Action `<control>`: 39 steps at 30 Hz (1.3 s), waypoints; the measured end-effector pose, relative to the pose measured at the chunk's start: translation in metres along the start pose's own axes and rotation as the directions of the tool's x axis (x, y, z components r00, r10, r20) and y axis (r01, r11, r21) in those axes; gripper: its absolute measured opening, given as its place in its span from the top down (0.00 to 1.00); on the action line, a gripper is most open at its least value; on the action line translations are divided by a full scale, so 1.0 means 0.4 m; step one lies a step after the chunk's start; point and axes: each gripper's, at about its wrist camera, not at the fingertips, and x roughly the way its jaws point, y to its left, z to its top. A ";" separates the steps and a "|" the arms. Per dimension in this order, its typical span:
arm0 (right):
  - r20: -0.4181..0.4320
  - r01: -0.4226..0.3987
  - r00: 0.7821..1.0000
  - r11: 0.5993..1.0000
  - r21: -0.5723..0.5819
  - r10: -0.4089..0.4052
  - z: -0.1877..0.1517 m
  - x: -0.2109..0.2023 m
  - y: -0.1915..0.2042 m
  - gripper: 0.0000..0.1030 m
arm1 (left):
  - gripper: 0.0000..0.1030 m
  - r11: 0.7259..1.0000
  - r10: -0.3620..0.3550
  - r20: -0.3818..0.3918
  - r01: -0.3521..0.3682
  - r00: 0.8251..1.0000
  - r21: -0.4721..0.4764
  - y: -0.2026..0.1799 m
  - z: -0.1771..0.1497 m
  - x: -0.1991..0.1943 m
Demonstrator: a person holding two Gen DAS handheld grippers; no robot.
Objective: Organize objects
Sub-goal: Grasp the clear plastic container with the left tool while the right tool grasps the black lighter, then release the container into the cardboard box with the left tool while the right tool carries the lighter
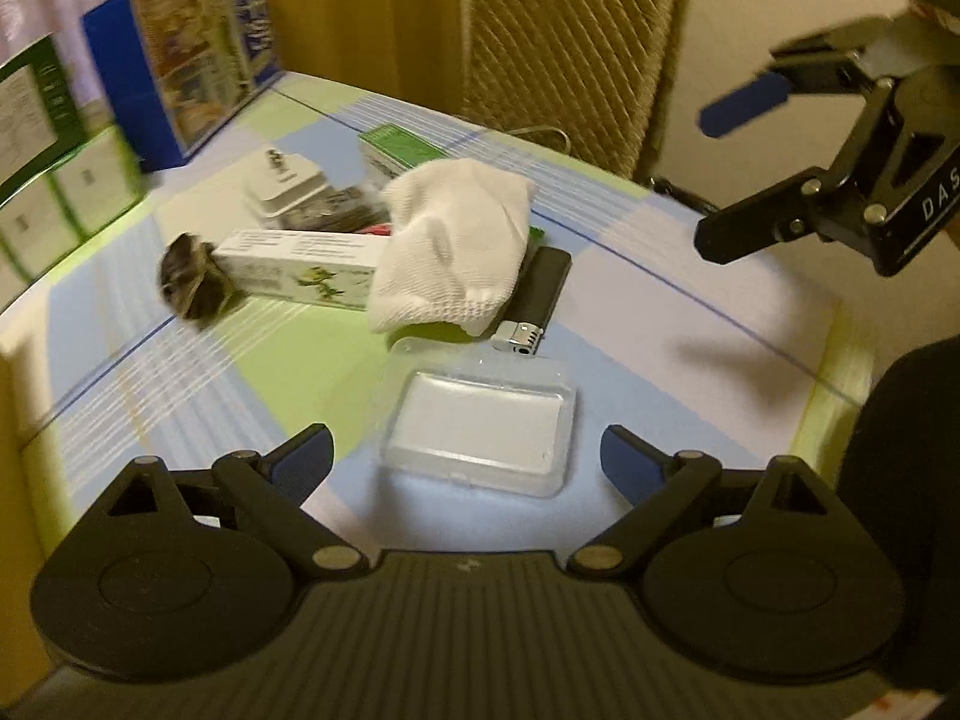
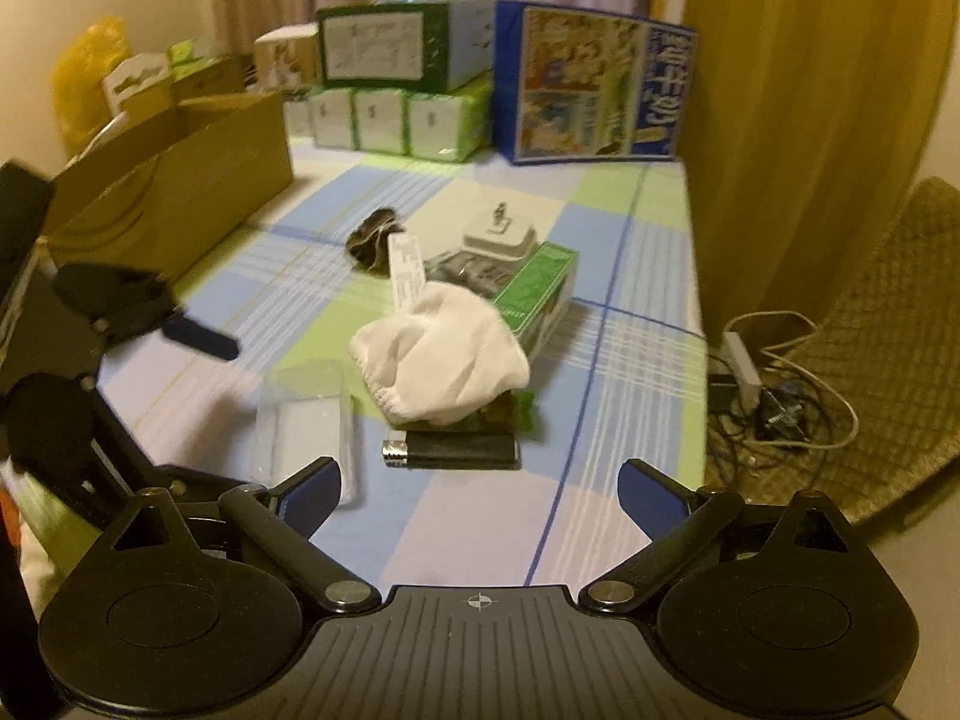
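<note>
A heap of small items lies mid-table: a white sock (image 1: 453,246) (image 2: 441,354) draped over a long white carton (image 1: 300,267), a black lighter (image 1: 537,300) (image 2: 456,450), a green box (image 2: 540,294) (image 1: 399,144), a white adapter (image 1: 285,183) (image 2: 498,237) and a dark crumpled bundle (image 1: 189,285) (image 2: 372,237). A clear plastic case (image 1: 480,426) (image 2: 306,426) lies nearest me. My left gripper (image 1: 468,459) is open, hovering just before the case. My right gripper (image 2: 480,495) is open above the table, short of the lighter. Neither holds anything.
The table wears a blue, green and white checked cloth (image 2: 612,372). An open cardboard box (image 2: 180,192) stands left. Tissue packs (image 2: 396,120) and a blue box (image 2: 600,84) line the far edge. A quilted chair (image 1: 570,54) and cables (image 2: 774,384) lie beyond the table's side.
</note>
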 end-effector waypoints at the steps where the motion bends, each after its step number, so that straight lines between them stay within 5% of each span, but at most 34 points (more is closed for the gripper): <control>1: -0.010 -0.011 1.000 1.000 -0.018 0.011 0.000 0.012 -0.003 0.09 | 0.09 1.000 -0.005 -0.007 0.006 1.000 0.017 0.002 0.004 0.014; 10: -0.089 -0.126 0.990 0.962 -0.241 0.107 0.001 0.135 -0.004 0.16 | 0.19 0.998 -0.035 -0.045 0.037 0.998 0.045 0.030 0.022 0.080; 21: -0.184 -0.263 0.962 0.871 -0.415 0.202 0.029 0.271 0.006 0.33 | 0.20 0.986 0.061 -0.045 -0.067 0.997 -0.150 0.079 -0.048 0.012; 24: -0.206 -0.281 0.954 0.886 -0.370 0.217 0.044 0.289 -0.010 0.37 | 0.20 0.981 0.075 -0.047 -0.082 0.996 -0.177 0.082 -0.067 0.002; 29: -0.244 -0.282 0.944 0.927 -0.249 0.221 0.031 0.266 -0.029 0.74 | 0.20 0.975 0.082 -0.034 -0.087 0.996 -0.203 0.076 -0.080 -0.008; 39: -0.187 -0.218 0.965 0.961 -0.172 0.185 -0.001 0.237 -0.008 0.81 | 0.20 0.967 0.110 -0.040 -0.116 0.993 -0.226 0.062 -0.085 0.006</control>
